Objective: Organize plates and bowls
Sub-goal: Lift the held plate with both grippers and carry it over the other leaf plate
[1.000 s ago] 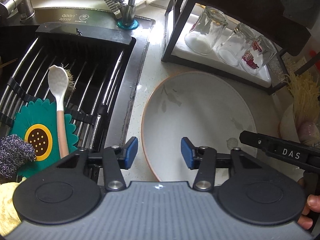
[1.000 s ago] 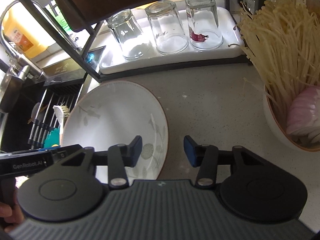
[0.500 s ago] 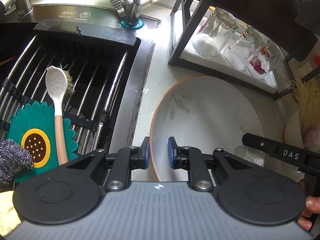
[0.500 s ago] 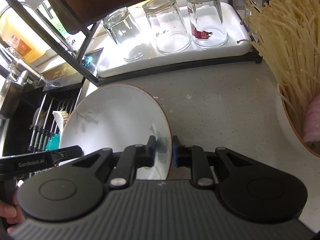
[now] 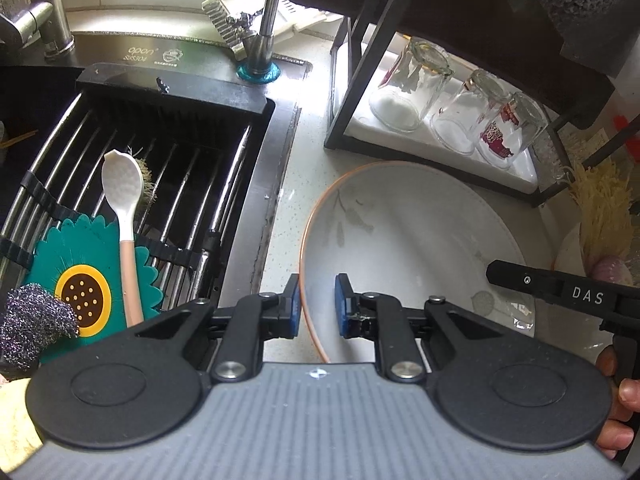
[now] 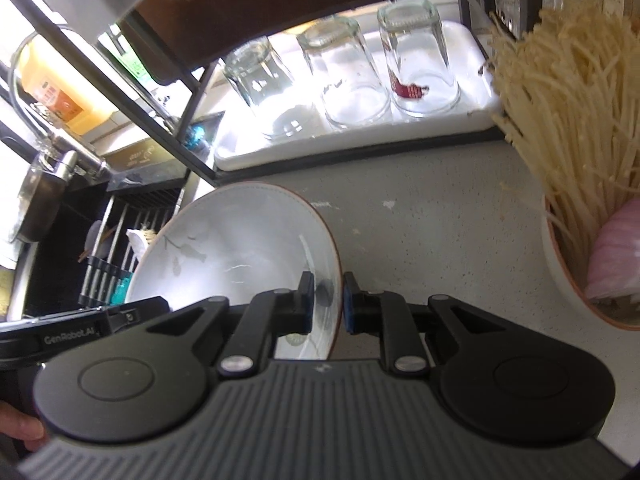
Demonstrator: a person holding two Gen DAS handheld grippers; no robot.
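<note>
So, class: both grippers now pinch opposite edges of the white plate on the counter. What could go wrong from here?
1. The left gripper and right gripper hold only the thin rim of the plate; it could slip if they lift unevenly.
2. The upturned glasses stand close behind, so a swing forward might knock them.

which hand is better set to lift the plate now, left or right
Right, narrowly. The right gripper visibly pinches the plate rim, already tilting it off the counter; the left gripper straddles the opposite rim with a looser-looking hold. Both have just been closing.
</note>
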